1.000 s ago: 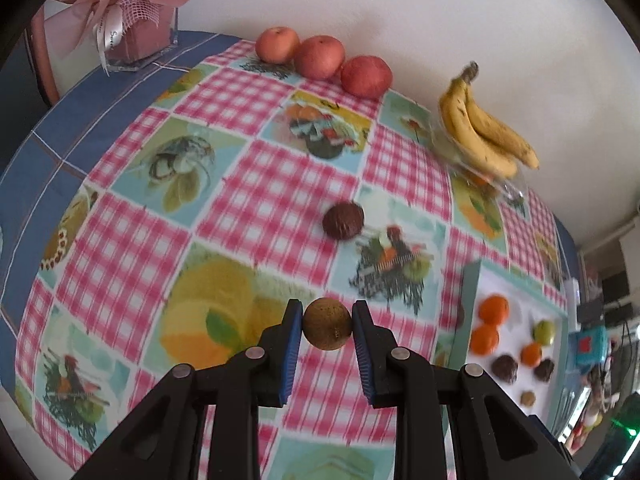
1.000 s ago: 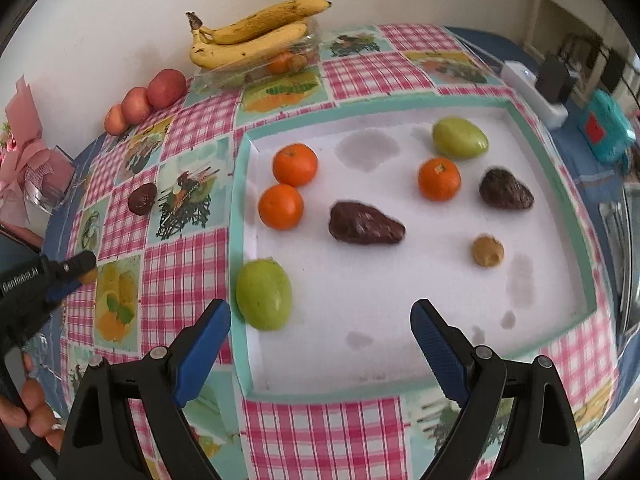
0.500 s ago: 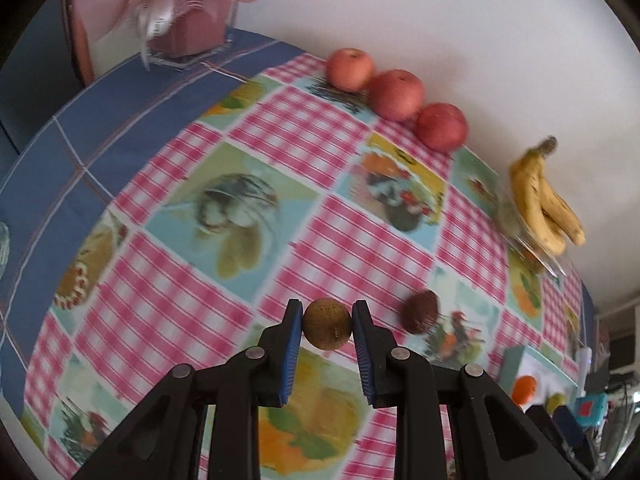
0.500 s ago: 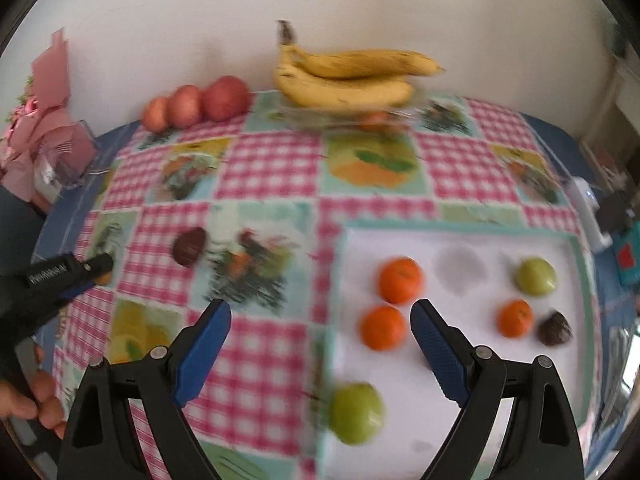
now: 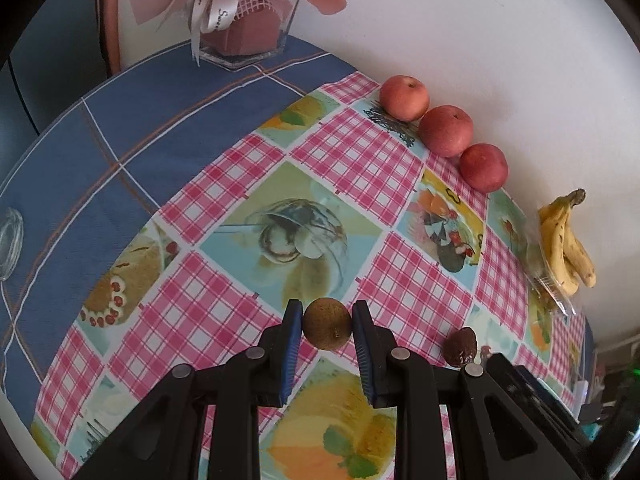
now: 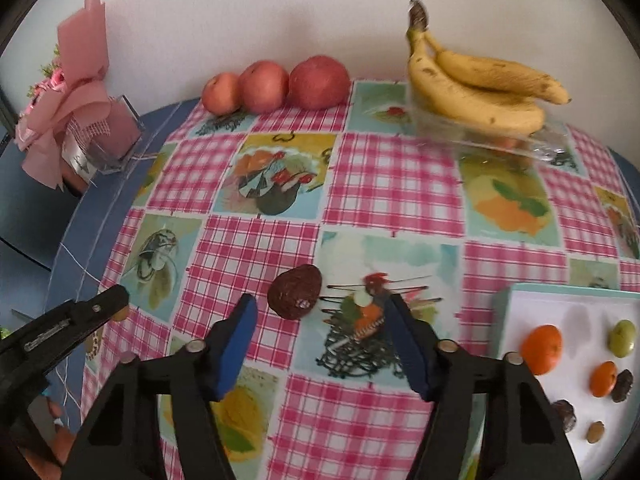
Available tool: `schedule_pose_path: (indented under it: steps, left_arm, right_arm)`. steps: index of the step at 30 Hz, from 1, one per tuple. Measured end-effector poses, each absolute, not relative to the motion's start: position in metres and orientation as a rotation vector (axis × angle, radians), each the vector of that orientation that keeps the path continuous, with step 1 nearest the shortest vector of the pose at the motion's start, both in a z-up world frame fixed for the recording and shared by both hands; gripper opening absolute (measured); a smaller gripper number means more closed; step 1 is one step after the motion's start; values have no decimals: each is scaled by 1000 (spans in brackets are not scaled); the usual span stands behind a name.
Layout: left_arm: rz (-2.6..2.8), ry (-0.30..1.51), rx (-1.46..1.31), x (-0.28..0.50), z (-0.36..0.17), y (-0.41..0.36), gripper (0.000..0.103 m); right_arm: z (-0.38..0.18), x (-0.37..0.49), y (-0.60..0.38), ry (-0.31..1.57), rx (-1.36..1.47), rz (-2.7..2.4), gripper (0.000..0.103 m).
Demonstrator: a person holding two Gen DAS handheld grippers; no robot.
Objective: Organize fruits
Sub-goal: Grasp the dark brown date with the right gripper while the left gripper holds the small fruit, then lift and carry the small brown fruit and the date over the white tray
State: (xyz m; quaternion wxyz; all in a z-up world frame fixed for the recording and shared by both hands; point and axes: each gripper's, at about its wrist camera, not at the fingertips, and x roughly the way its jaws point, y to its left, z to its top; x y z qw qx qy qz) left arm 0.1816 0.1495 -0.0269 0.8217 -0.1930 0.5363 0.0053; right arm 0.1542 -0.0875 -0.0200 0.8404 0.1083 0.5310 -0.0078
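Note:
My left gripper [image 5: 327,330] is shut on a small round brown fruit [image 5: 327,323], held above the checked tablecloth [image 5: 248,184]. A dark wrinkled avocado [image 6: 295,292] lies on the cloth just ahead of my right gripper [image 6: 318,314]; its jaws are closing, with nothing pressed between the pads. The same avocado [image 5: 460,346] shows in the left wrist view, right of the held fruit. The left gripper [image 6: 106,306] appears at the left edge of the right wrist view. A white tray [image 6: 516,300] at the right carries oranges [image 6: 542,344], a green fruit [image 6: 622,338] and small dark fruits.
Three red apples [image 6: 276,86] line the back wall. Bananas [image 6: 476,86] rest on a clear plastic box [image 6: 500,140]. A pink wrapped gift in a glass holder [image 6: 80,128] stands at the back left on the blue cloth.
Both grippers have swept left across the table; the tray has slid toward the right edge of view. The right jaws have narrowed. The left gripper still holds the brown fruit.

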Motion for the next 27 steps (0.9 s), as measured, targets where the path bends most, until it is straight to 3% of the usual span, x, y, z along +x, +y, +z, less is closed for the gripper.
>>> schedule_pose_path:
  steps: [20, 27]
  left_arm:
    - [-19, 1159, -434, 185, -36, 150, 27]
    - [-21, 1166, -424, 185, -39, 150, 27]
  right_arm:
    - [-57, 182, -67, 1186, 238, -15, 40]
    - [-57, 182, -65, 1180, 221, -13, 39]
